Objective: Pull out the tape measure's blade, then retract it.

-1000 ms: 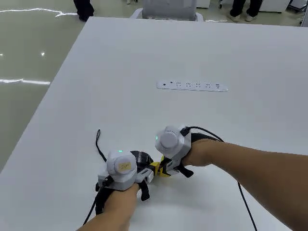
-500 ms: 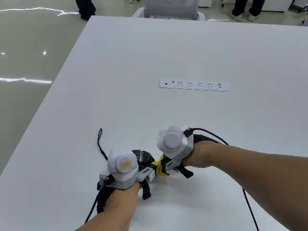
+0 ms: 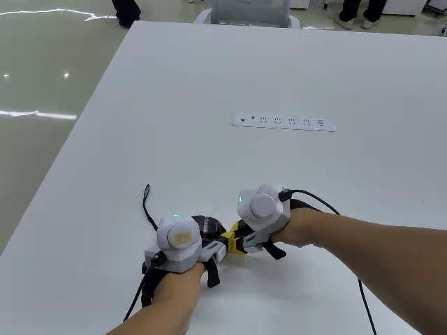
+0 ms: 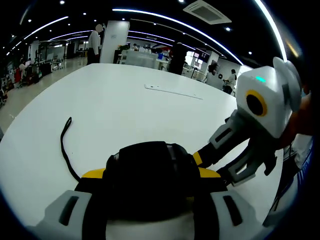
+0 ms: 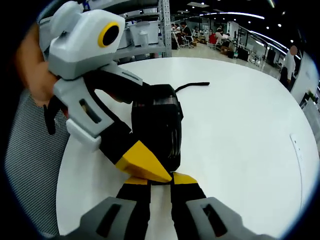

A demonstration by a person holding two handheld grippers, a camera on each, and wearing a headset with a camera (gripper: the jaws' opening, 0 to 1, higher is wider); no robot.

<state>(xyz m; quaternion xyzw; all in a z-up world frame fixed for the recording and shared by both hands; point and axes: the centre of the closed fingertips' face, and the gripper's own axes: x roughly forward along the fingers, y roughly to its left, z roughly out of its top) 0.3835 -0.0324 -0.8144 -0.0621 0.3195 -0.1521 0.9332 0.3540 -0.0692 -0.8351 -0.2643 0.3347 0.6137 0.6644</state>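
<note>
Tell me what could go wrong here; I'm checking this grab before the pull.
The right gripper sits close beside a yellow fingertip of the left gripper at the tape measure; they could clash, or it could miss the blade tip, which I can't make out. The case might twist once pulling starts.

Premises: a large open-plan office or lab hall. Evidence: long ceiling light strips, a polished floor, metal shelving at the far side, and people standing about. A broad white tabletop carries a power strip.
</note>
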